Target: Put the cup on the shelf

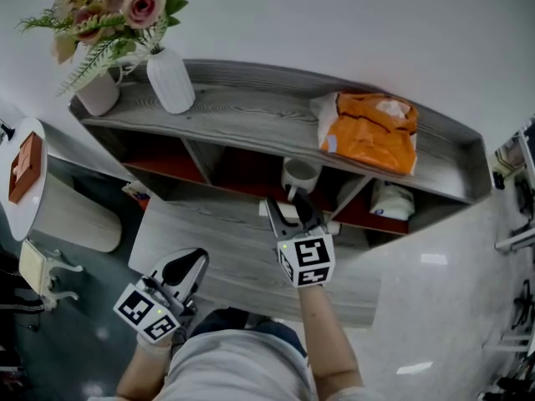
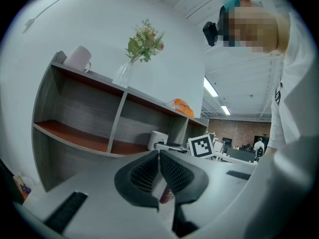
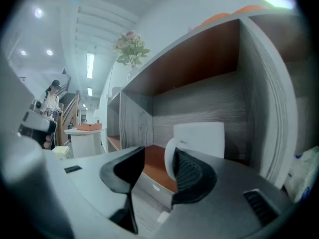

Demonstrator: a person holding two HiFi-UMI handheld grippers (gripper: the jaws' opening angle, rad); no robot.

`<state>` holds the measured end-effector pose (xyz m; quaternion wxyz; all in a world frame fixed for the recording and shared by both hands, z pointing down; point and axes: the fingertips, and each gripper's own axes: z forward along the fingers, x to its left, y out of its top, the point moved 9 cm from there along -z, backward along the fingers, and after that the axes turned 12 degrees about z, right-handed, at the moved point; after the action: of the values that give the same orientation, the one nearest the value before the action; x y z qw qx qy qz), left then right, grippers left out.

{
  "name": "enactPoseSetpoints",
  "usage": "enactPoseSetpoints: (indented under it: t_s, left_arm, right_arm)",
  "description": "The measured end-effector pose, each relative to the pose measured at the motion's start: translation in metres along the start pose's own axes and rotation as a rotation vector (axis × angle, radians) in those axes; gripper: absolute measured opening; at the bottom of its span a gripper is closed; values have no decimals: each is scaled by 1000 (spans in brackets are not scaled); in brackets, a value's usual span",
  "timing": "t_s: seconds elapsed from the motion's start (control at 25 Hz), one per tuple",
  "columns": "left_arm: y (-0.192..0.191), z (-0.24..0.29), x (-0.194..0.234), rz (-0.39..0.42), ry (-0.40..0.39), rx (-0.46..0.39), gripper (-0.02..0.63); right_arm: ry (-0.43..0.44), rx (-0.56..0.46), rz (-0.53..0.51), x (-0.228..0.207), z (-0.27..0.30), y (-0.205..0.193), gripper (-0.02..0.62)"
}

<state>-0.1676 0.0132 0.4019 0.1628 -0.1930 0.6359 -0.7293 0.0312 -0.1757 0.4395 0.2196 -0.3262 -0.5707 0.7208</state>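
Note:
A white cup (image 1: pixel 299 174) stands upright on the red-brown floor of the middle compartment of the grey wooden shelf (image 1: pixel 251 117). My right gripper (image 1: pixel 288 209) reaches to the compartment's mouth. In the right gripper view the cup (image 3: pixel 200 137) is close ahead, and its handle (image 3: pixel 168 159) lies between the jaws, against the right pad. The left pad stands well off it, so that gripper (image 3: pixel 158 156) is open. My left gripper (image 1: pixel 189 267) hangs low at the near table edge, shut and empty. From the left gripper view (image 2: pixel 159 156) the cup (image 2: pixel 158 139) shows far off.
On the shelf's top are a white vase of flowers (image 1: pixel 170 80), a white mug (image 1: pixel 99 94) and an orange bag (image 1: pixel 372 132). A white packet (image 1: pixel 393 199) lies in the right compartment. A grey low table (image 1: pixel 209 236) fronts the shelf. A round white stand (image 1: pixel 33 182) is at left.

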Motion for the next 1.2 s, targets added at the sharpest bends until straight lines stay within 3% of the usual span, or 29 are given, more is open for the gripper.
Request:
enactPoseSetpoints:
  t_s: [0.36, 0.52, 0.64, 0.88, 1.2]
  left_arm:
    - [2, 13, -3, 3, -44, -5, 25]
    - [1, 30, -2, 11, -103, 17, 25]
    - [3, 63, 5, 57, -151, 42, 26]
    - [3, 130, 19, 137, -194, 66, 26]
    - [-17, 183, 12, 162, -266, 107, 26]
  right_arm:
    - [-18, -22, 58, -17, -16, 1, 169]
    - [-3, -19, 48, -16, -18, 0, 172]
    - [55, -15, 49, -16, -17, -2, 197]
    - [185, -28, 159, -20, -15, 3, 252]
    - [284, -29, 272, -25, -19, 12, 275]
